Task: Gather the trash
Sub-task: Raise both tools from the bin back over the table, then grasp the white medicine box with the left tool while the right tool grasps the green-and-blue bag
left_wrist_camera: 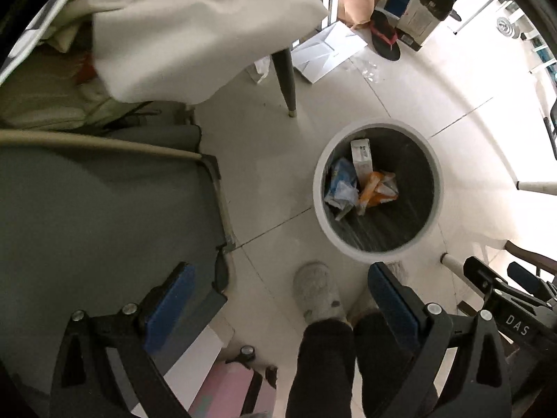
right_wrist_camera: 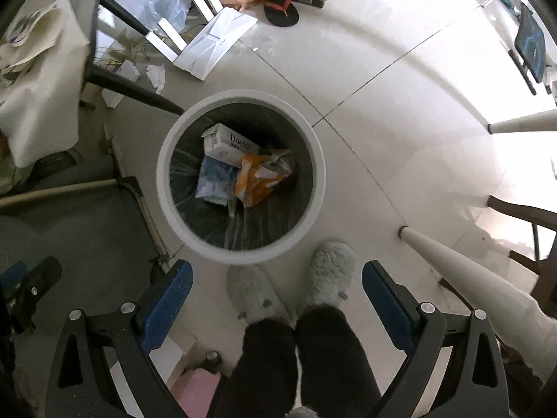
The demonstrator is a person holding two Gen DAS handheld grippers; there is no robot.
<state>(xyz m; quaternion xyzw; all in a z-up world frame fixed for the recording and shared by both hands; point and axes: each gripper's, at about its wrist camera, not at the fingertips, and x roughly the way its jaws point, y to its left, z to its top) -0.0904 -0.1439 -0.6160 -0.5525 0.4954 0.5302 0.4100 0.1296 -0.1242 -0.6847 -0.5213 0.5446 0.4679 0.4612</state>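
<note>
Bin Stocked, Both Grippers Empty Above It

Left gripper (left_wrist_camera: 278,299) stands with its jaws wide and nothing between them. Right gripper (right_wrist_camera: 276,294) is likewise wide and empty. Both point down at the floor (right_wrist_camera: 383,122).

Trash bin (right_wrist_camera: 240,256), 1 in number, white-rimmed with a dark liner, sits directly ahead of the right gripper and just beyond the person's 2 slippers (right_wrist_camera: 330,275). From the left gripper the same bin (left_wrist_camera: 377,252) lies ahead and to the right. The right gripper is judged the nearer.

Contents counted: 1 white carton (right_wrist_camera: 229,144), 1 blue packet (right_wrist_camera: 214,181), 1 orange wrapper (right_wrist_camera: 256,181).

Remaining trash lies beyond the bin, up and left in the right view: 1 crumpled paper scrap (right_wrist_camera: 156,75) near the dark chair leg (right_wrist_camera: 132,90), at least 2 further scraps beside it, 1 flattened white box (right_wrist_camera: 216,43) with its long axis running diagonally away, and 1 clear plastic bag (right_wrist_camera: 160,0). The coming reach is judged forward and leftward past the bin.
</note>
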